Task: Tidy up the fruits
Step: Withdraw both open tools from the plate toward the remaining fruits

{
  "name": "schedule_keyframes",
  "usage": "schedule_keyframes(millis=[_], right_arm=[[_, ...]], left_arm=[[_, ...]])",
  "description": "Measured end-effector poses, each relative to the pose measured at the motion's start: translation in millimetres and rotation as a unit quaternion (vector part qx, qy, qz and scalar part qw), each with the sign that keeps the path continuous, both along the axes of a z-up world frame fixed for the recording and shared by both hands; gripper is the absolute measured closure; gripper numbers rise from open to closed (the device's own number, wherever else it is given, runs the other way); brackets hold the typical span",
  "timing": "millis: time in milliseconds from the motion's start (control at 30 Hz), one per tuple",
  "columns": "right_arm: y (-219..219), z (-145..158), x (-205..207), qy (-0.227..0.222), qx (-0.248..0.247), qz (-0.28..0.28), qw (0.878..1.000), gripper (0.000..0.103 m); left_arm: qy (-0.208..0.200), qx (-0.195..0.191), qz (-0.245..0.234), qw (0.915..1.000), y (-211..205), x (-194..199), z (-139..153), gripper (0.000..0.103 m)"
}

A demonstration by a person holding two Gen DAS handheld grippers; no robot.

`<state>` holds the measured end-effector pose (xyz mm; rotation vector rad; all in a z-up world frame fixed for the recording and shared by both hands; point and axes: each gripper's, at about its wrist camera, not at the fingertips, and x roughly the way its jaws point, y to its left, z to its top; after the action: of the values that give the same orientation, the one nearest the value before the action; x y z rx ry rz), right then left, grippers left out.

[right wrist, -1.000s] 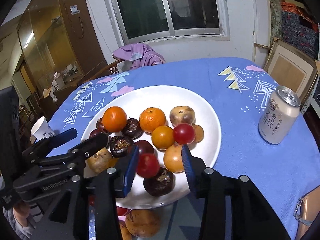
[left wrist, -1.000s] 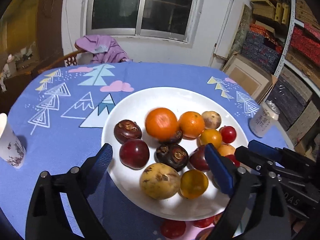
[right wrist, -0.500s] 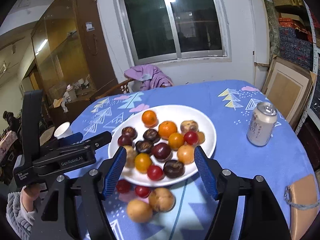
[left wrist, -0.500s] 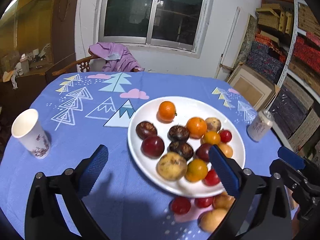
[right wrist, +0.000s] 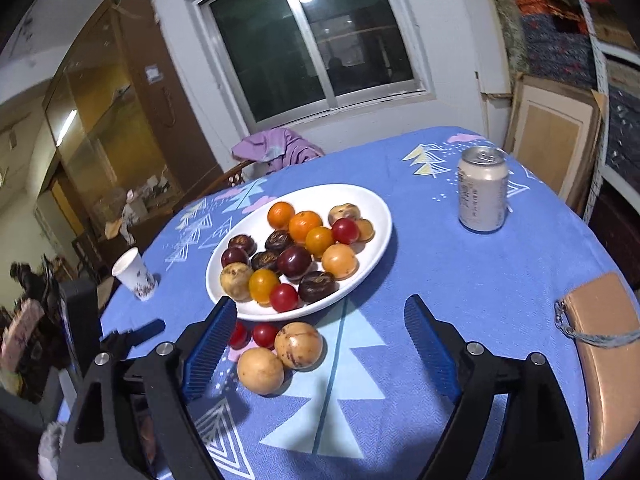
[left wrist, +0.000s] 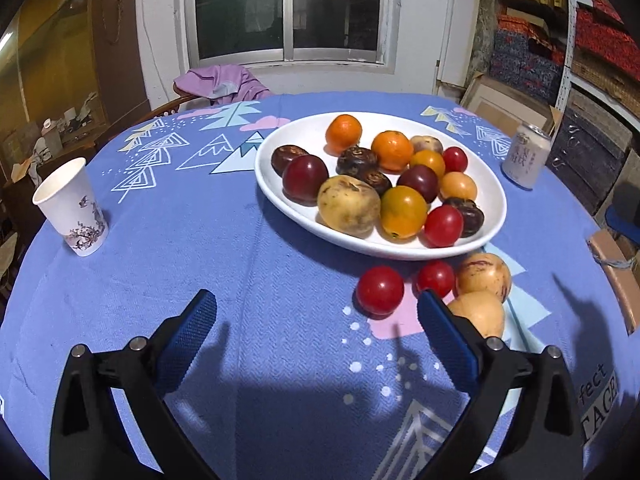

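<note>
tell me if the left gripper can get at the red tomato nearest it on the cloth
Probably yes. The left gripper is open and empty, the red tomato lies just ahead on bare cloth, clear of the plate, with a second tomato beside it.

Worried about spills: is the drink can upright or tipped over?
Upright. The can stands on its base on the blue tablecloth, top rim facing up, apart from the plate.

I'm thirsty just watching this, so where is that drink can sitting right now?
The drink can stands upright on the blue tablecloth, to the right of the white plate of fruit, apart from it, on the window side of the tan pouch.
</note>
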<state>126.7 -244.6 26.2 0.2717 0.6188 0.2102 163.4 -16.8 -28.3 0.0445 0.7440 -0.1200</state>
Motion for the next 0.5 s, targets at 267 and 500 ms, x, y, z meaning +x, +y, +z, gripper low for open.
schedule_keyframes(millis=[267, 500], right_arm=[[-7, -3, 4, 0.012, 0.019, -0.007, 1.000, 0.016], [-5, -6, 6, 0.019, 0.012, -0.003, 1.000, 0.016]], left_arm=[[0.030, 0.003, -0.020, 0.9993, -8, 13, -11, 0.004], [0.057, -0.009, -0.022, 0.9981, -8, 28, -18, 0.004]])
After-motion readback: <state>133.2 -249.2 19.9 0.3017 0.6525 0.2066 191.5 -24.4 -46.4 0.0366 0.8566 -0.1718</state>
